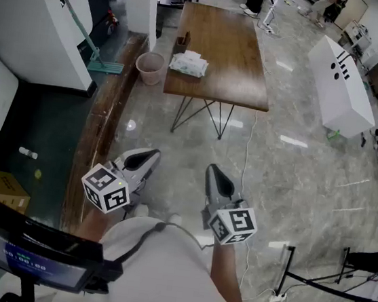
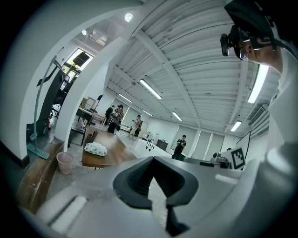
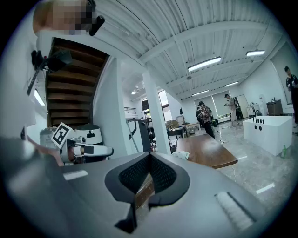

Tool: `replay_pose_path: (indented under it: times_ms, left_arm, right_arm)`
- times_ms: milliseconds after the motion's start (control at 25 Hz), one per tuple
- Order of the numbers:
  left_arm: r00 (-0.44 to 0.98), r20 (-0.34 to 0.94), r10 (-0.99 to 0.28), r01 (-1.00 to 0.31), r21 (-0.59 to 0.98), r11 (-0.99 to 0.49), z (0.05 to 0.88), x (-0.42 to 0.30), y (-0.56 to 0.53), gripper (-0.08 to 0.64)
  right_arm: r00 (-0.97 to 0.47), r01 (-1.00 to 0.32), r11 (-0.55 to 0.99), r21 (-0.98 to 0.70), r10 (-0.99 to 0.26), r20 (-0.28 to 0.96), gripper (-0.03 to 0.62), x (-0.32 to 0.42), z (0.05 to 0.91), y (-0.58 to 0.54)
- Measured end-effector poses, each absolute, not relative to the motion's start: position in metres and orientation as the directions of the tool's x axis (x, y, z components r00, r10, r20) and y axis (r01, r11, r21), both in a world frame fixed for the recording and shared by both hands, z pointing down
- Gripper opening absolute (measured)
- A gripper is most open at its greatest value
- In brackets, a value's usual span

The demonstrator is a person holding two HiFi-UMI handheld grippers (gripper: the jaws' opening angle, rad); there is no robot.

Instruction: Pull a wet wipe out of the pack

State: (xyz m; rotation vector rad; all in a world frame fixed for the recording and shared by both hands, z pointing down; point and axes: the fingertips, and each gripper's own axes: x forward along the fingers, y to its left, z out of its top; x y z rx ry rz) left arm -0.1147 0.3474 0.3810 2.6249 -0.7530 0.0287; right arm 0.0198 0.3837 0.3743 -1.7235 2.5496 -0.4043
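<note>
The wooden table (image 1: 221, 55) stands well ahead of the person, and the wet wipe pack (image 1: 188, 63) lies near its left edge. The left gripper (image 1: 149, 156) and right gripper (image 1: 215, 174) are closed on nothing. The task appears to be at the approach step. Next, the person needs to walk up and open a gripper.

Bright, even light falls from long ceiling strips (image 2: 150, 88), and the polished floor (image 1: 309, 175) shows pale glare streaks. Both gripper views bow heavily toward dark rounded corners. The left gripper (image 2: 152, 163) looks soft and unfocused at lower frame; distant parts are sharper.
</note>
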Motion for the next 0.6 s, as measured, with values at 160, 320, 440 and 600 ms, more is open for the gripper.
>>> replay_pose_path:
  times_ms: [160, 320, 440, 600]
  left_arm:
    - [0.848, 0.135, -0.512, -0.521, 0.382, -0.763, 0.385, -0.111, 0.347, 0.005]
    - [0.843, 0.142, -0.518, -0.530, 0.383, -0.757, 0.387, -0.103, 0.349, 0.005]
    - [0.840, 0.146, -0.522, -0.534, 0.386, -0.752, 0.389, -0.095, 0.352, 0.005]
    - [0.833, 0.153, -0.532, -0.546, 0.384, -0.744, 0.391, -0.089, 0.353, 0.005]
  right_arm:
    - [-0.391, -0.905, 0.358, -0.230, -0.913, 0.115, 0.008, 0.025, 0.379, 0.385]
    - [-0.397, -0.903, 0.364, -0.229, -0.910, 0.120, 0.008, 0.032, 0.381, 0.386]
    - [-0.398, -0.902, 0.364, -0.233, -0.909, 0.121, 0.008, 0.042, 0.384, 0.389]
    - [-0.398, -0.893, 0.357, -0.274, -0.911, 0.108, 0.008, 0.055, 0.388, 0.390]
